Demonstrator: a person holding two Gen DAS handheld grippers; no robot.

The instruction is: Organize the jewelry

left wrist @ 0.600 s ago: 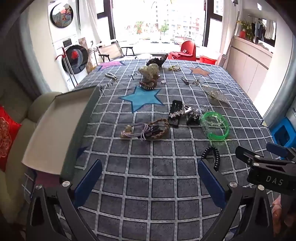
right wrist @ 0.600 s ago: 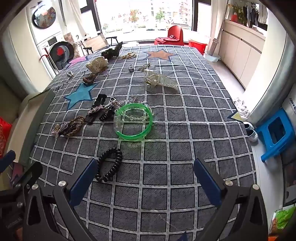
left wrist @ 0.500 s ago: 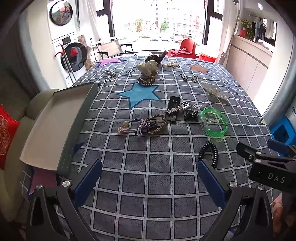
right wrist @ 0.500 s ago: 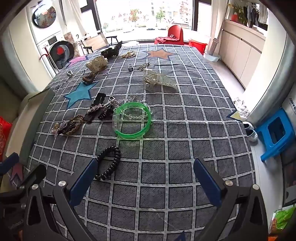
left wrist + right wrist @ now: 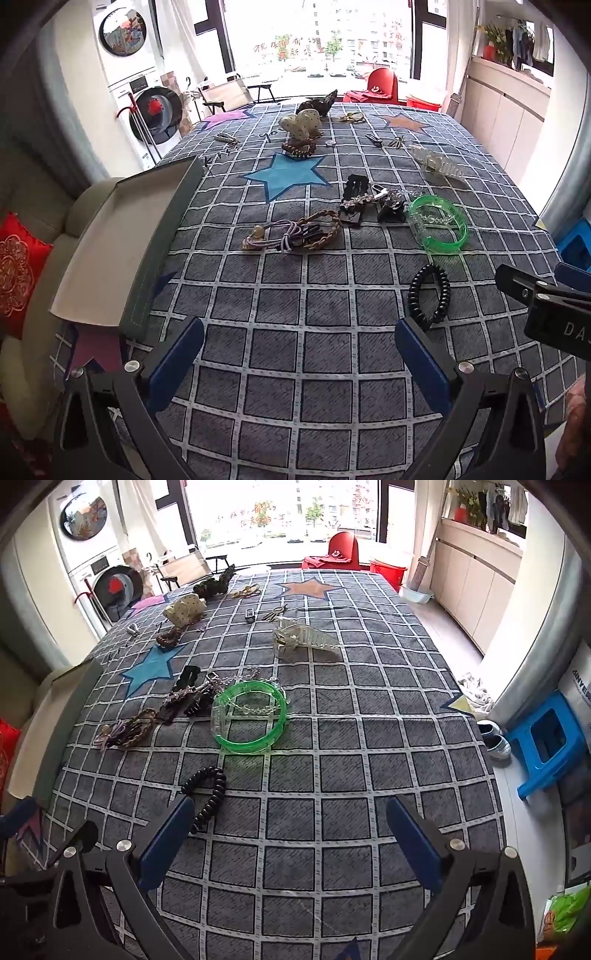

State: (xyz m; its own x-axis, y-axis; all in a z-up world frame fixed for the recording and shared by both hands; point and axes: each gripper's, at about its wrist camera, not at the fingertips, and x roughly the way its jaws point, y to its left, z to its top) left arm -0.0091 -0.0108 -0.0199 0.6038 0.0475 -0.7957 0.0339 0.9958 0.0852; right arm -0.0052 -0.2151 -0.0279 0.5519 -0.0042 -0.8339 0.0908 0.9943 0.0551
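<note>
Both the left gripper (image 5: 299,352) and right gripper (image 5: 290,830) are hovering wide apart and empty, with the light, springy black coil hair tie (image 5: 207,795) lying just ahead of the right gripper's left finger, likely best pinched across one strand.

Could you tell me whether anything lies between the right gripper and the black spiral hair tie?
Nothing visible does. The black spiral hair tie lies on bare tablecloth just ahead of the open right gripper, beside its left finger; the green bangle sits farther away.
</note>
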